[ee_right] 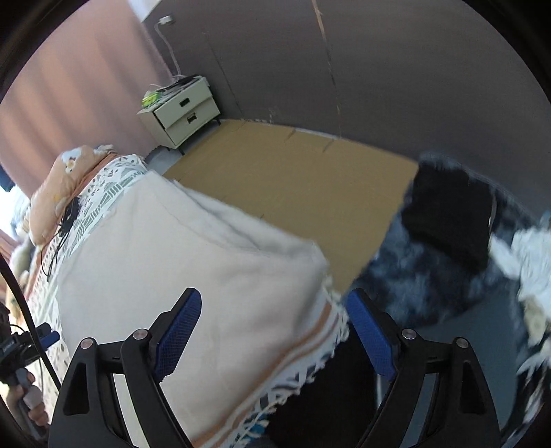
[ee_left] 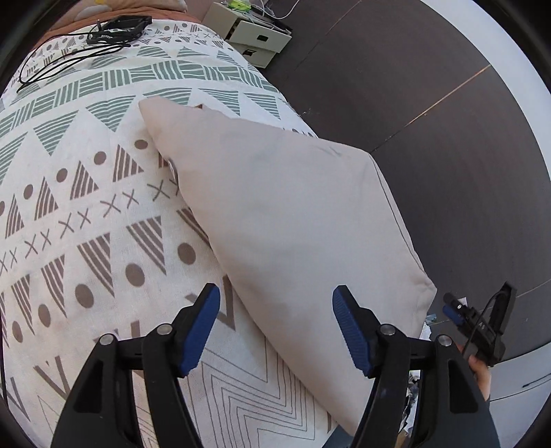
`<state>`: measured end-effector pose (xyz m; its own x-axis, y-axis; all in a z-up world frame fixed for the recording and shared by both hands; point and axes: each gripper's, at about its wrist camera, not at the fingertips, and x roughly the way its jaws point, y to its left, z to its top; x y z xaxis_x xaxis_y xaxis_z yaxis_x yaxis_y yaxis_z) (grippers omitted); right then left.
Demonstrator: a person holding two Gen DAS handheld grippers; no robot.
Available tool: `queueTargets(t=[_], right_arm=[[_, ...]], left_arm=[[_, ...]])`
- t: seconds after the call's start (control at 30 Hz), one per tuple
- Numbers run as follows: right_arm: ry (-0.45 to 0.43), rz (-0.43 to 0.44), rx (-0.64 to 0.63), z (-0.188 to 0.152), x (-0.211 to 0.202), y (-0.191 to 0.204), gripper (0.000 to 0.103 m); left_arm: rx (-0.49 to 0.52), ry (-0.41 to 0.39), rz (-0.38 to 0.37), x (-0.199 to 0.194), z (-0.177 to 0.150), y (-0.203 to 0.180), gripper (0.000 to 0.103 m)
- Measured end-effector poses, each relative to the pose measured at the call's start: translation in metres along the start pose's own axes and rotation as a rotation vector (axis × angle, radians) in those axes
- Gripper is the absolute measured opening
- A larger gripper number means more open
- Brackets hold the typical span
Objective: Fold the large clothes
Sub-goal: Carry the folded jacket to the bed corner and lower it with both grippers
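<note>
A large cream garment (ee_left: 286, 213) lies folded flat on the patterned bedspread (ee_left: 79, 220), along the bed's right edge. It also shows in the right wrist view (ee_right: 179, 255), reaching the bed's corner. My left gripper (ee_left: 275, 327) is open and empty, hovering over the garment's near end. My right gripper (ee_right: 272, 334) is open and empty, above the bed's fringed corner. The right gripper also appears in the left wrist view (ee_left: 475, 324), beyond the garment's corner and off the bed's side.
Black cables and a black device (ee_left: 103, 31) lie at the bed's far end. A cream two-drawer nightstand (ee_right: 182, 110) stands by the wall. A dark and white pile of clothes (ee_right: 458, 248) sits on the right. A brown floor panel (ee_right: 296, 182) lies beside the bed.
</note>
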<state>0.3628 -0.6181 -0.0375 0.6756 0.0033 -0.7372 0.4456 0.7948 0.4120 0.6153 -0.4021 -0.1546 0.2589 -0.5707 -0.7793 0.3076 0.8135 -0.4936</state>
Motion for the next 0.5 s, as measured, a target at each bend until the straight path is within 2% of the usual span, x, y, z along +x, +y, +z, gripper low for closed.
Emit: queueTargets(t=[0.03, 0.1, 0.13, 0.17, 0.2, 0.27, 0.3, 0.37, 0.5], right_arm=[[0.013, 0.026, 0.019, -0.004, 0.002, -0.006, 0.086], [0.040, 0.063, 0.046, -0.007, 0.010, -0.013, 0.075], [0.044, 0.089, 0.052, -0.006, 0.014, -0.013, 0.061], [0.047, 0.110, 0.053, -0.006, 0.020, -0.010, 0.053], [0.052, 0.120, 0.054, -0.005, 0.025, -0.008, 0.051], [0.057, 0.131, 0.051, -0.002, 0.030, -0.009, 0.034], [0.052, 0.118, 0.048, -0.003, 0.033, -0.009, 0.030], [0.028, 0.111, 0.046, 0.003, 0.036, -0.009, 0.014], [-0.015, 0.099, 0.074, 0.014, 0.035, -0.019, 0.010]], left_arm=[[0.008, 0.000, 0.005, 0.001, -0.002, 0.000, 0.068], [0.022, 0.002, 0.002, 0.004, -0.005, -0.001, 0.068], [0.029, 0.002, -0.003, 0.007, -0.005, -0.001, 0.068], [0.034, 0.002, -0.003, 0.010, -0.004, -0.001, 0.068], [0.036, 0.001, -0.003, 0.013, -0.004, 0.000, 0.067], [0.031, 0.008, -0.006, 0.019, -0.001, 0.001, 0.055], [0.026, 0.015, -0.009, 0.024, 0.001, 0.001, 0.052], [0.025, 0.014, -0.005, 0.028, 0.004, 0.000, 0.051], [0.017, 0.006, -0.001, 0.038, 0.012, -0.001, 0.051]])
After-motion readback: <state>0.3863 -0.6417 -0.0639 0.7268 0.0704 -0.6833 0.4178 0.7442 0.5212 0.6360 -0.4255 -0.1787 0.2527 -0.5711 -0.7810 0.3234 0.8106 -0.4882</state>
